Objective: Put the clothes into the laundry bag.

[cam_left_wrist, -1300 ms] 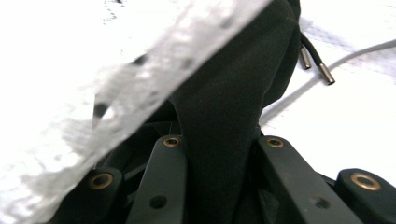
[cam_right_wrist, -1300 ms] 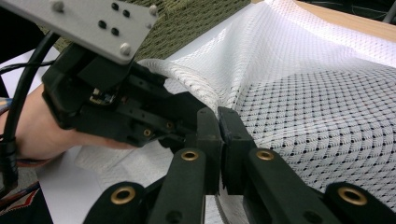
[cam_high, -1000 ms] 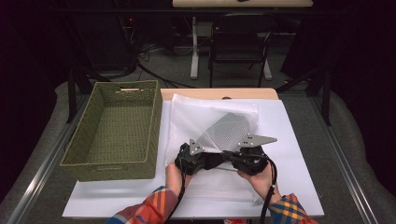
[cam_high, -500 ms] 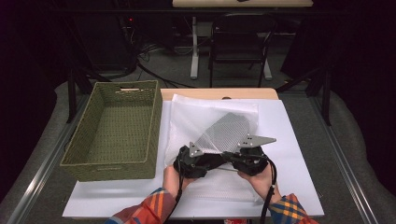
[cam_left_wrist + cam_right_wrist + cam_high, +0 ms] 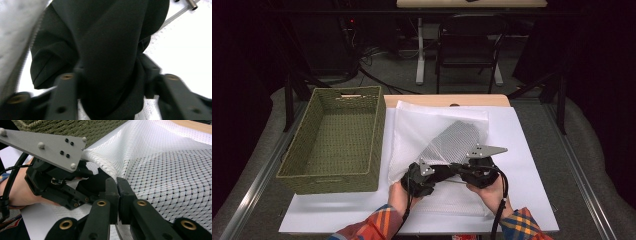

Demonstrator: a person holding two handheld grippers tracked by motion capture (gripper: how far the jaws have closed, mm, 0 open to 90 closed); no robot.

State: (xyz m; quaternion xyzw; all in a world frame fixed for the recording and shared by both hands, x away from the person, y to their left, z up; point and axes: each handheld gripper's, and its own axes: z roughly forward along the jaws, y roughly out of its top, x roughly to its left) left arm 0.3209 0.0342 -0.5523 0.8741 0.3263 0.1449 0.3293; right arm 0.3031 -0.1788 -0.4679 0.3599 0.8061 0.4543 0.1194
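Black cloth (image 5: 107, 50), soft, light and floppy, lies bunched at the near edge of the mesh bag (image 5: 437, 130) on the bench (image 5: 532, 150), right of the basket (image 5: 337, 170). The left tongs (image 5: 110, 82) have just been closing and grasp its thick fold. The right tongs (image 5: 117, 185) stay clenched on the bag's limp rim, best pinched at the hem.

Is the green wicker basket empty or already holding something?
Empty: in the high view the woven floor of the basket lies bare from wall to wall.
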